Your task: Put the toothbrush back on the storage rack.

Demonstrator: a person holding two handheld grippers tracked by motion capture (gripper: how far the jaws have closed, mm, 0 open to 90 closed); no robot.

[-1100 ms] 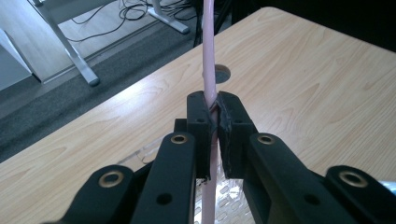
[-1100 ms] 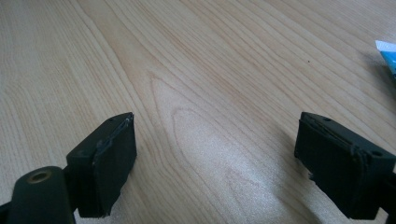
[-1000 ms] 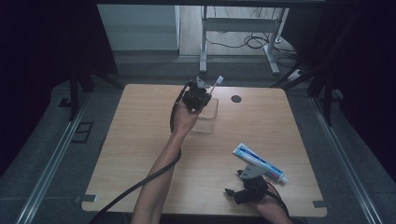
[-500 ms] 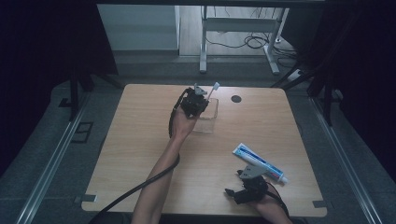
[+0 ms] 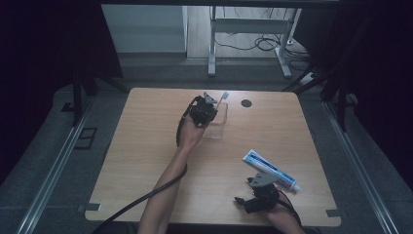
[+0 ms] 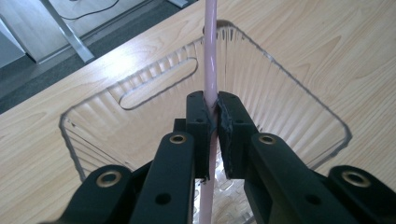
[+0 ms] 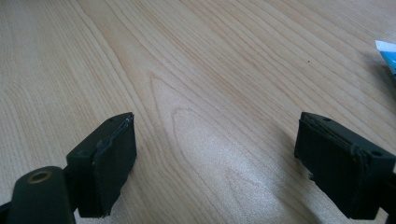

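1. While the left gripper (image 5: 206, 108) is hovering above the clear box (image 5: 217, 127), it's angling the toothbrush (image 5: 222, 96) for dropping inside.
2. Its jaws are clamping the pink handle (image 6: 209, 70).
3. The right gripper (image 7: 224, 158) is resting wide open, idling near the toothpaste (image 5: 271, 169).

– What is cut off or hidden near the clear container (image 6: 280, 88)?
– The pink toothbrush (image 6: 210, 56) handle leaves the frame above the container; its bristle end is too small to read.
– And the toothpaste tube (image 7: 386, 56)?
– Mostly cropped.
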